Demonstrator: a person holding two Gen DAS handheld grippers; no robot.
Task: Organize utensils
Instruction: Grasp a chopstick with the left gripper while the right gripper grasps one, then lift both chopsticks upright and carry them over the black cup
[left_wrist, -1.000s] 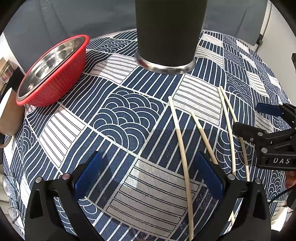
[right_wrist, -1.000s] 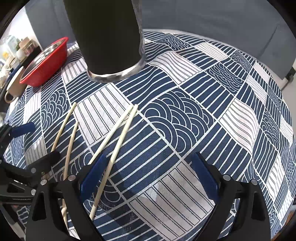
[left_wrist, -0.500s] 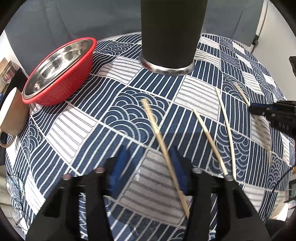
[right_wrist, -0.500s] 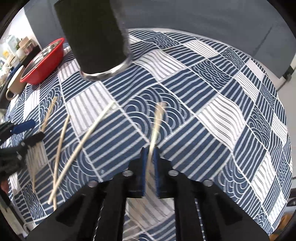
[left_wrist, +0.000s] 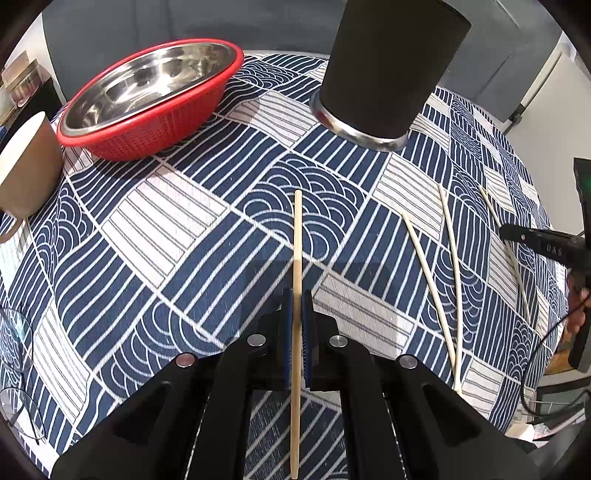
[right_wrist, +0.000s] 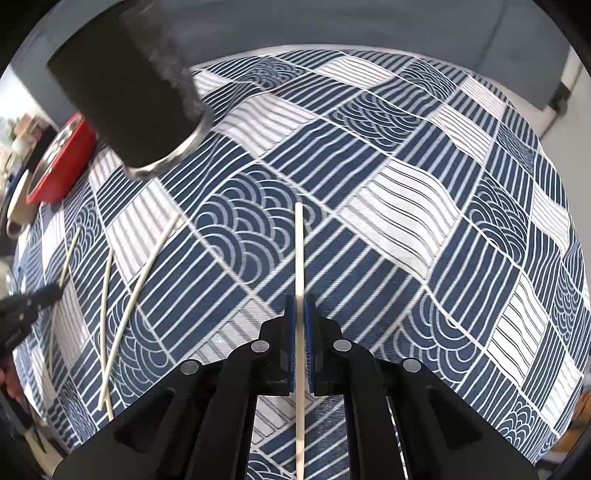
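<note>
Left chopstick (left_wrist: 297, 258): pinched in the left claw (left_wrist: 296, 317), long axis up the frame centre, tip free above the cloth.
Right chopstick (right_wrist: 299, 258): pinched likewise in the right claw (right_wrist: 300, 321), axis up the frame centre.
Holder (left_wrist: 388, 66): black cylinder, upper right of the left view; upper left of the right view (right_wrist: 122, 85). Neither claw clearly nearer.
Loose chopsticks (left_wrist: 430, 280): three lay on the tabletop (left_wrist: 166, 221), right of the left claw.
Judgement: each stick likely needs tipping upright over the holder mouth.
</note>
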